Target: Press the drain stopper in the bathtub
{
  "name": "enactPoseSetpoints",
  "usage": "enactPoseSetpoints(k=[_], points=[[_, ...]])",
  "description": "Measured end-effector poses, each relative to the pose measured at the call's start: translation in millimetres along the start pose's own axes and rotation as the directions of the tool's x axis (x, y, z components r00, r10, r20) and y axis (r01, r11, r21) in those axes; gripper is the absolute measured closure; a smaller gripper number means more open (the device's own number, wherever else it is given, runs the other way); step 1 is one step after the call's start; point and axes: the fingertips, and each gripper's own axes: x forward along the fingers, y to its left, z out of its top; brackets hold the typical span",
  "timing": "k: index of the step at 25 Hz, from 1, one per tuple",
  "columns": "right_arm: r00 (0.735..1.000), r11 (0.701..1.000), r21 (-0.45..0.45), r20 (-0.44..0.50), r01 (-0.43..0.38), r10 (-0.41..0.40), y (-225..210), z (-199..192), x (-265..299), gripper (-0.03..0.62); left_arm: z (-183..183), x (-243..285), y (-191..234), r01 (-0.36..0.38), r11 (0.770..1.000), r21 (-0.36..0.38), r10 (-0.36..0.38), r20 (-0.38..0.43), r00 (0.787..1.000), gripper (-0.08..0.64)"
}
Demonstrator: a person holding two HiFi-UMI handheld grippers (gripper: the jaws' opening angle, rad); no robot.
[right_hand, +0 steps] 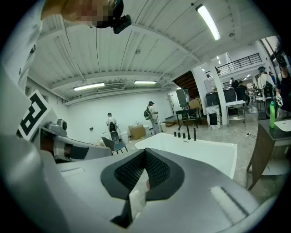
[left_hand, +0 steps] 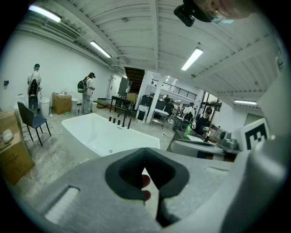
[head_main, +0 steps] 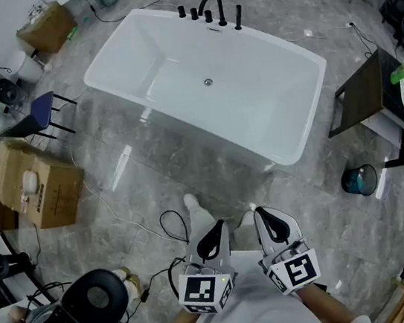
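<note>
The drain stopper (head_main: 208, 82) is sitting as one small round metal disc in the middle of the floor of the single white bathtub (head_main: 277, 108), well apart from both tools. The bathtub is standing on the grey stone floor (head_main: 151, 172), and a row of black tap fittings (head_main: 210, 11) with one curved spout is rising from its far rim. The person is holding two tools low and close to the body, side by side, near the tub's near corner. The left hand-held gripper (head_main: 212, 240) is keeping its jaws together at the tips with nothing between them, and the right hand-held gripper (head_main: 269, 224) is doing the same, also empty. Each is carrying one cube with black-and-white square markers. Three cardboard boxes are lying to the left, the nearest (head_main: 40, 185) beside one blue chair (head_main: 41, 113). One dark desk (head_main: 364, 91) is standing to the right of the tub, with one green bottle (head_main: 401, 72) on the surface just behind it and one blue bucket (head_main: 359, 180) on the floor in front. In the left gripper view, two people (left_hand: 88, 93) are standing by the far wall.
</note>
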Motion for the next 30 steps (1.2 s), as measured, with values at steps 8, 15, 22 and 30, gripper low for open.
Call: enactPoseSetpoints(k=[8,15,22,30], points=[[0.999,1.0,-0.006,-0.042,0.025,-0.025,12.4,2.2,56.3,0.6,23.0,18.7,54.6,0.036,0.999,-0.021,-0.036,0.004,0.999,0.56],[0.998,0.999,-0.037,-0.06,0.011,-0.013,49.4,31.6,144.1,0.6,77.5,35.0,143.0,0.053,0.998,-0.043,-0.051,0.047,0.998,0.561],[1.0,1.0,-0.01,-0.028,0.006,-0.007,94.9,64.0,247.8,0.598,134.4,27.1,259.7,0.032,0.999,-0.035,-0.028,0.091,0.995,0.56],[0.998,0.996,-0.076,-0.04,-0.049,0.046,122.4,74.9,335.5,0.598,156.9,34.2,339.4,-0.001,1.0,0.017,-0.001,0.109,0.994,0.56]])
